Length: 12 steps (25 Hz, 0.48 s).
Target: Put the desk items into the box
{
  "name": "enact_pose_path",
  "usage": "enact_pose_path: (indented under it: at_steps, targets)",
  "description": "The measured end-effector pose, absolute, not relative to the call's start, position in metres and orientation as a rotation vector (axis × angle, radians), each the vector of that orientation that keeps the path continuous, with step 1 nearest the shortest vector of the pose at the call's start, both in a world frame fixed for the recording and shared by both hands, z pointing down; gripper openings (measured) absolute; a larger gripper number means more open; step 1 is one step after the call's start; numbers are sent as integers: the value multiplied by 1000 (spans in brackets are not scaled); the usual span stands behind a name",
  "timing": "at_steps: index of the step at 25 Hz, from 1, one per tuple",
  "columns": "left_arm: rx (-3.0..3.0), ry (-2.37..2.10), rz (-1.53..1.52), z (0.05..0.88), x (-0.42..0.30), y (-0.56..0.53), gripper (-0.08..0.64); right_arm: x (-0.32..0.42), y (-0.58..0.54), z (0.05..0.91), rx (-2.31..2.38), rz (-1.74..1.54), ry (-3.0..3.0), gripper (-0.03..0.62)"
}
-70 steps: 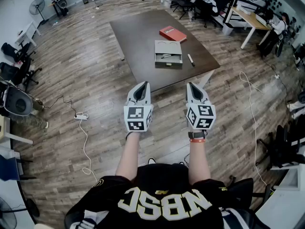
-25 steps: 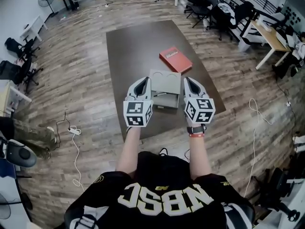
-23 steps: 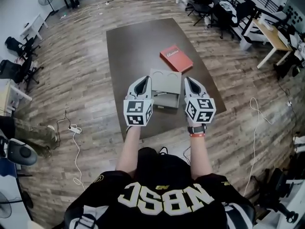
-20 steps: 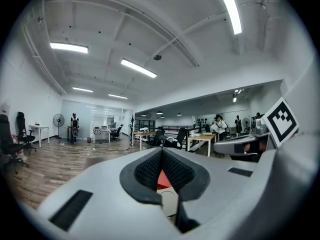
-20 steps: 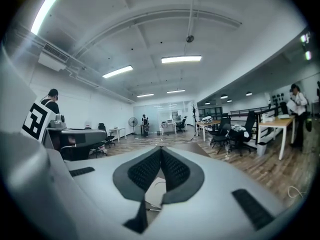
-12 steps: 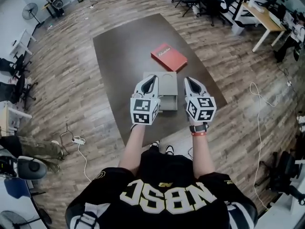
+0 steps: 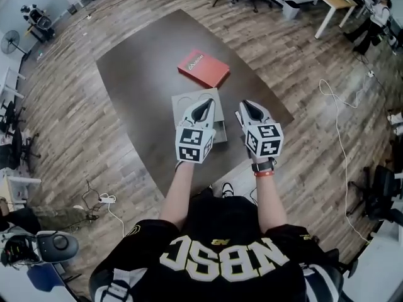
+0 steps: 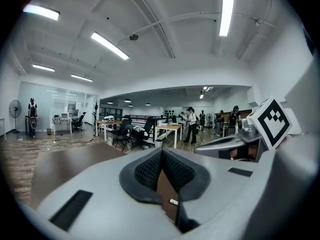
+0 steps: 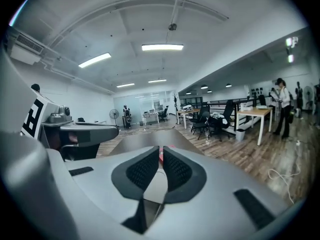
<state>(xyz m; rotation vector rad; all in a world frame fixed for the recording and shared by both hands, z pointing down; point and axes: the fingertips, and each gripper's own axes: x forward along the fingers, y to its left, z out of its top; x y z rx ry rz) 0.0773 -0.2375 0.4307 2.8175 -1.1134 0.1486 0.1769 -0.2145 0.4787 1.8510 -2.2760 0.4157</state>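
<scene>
Since a second ago, the left gripper [image 7: 204, 106] has been carried over the grey box [image 7: 187, 99] on the table [image 7: 138, 74], with the red book [image 7: 203, 68] just beyond. Its jaws are pressed together. The right gripper's [image 7: 245, 107] jaws have just been eased slightly apart, with nothing between them.

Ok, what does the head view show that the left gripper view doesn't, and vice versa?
Head view only: the red book, the grey box, the black jersey. Left gripper view only: the ceiling lights, people standing far off. Both: the dark table, the shut left gripper, and the right gripper, whose jaws have just been opening, nothing between them.
</scene>
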Motion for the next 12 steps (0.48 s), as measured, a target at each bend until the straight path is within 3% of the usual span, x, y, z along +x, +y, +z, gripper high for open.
enact_pose_path:
  at_steps: [12]
  targets:
    - [2786, -937, 240, 476, 115, -235, 14, 200, -203, 546, 1736, 549, -2144, 114]
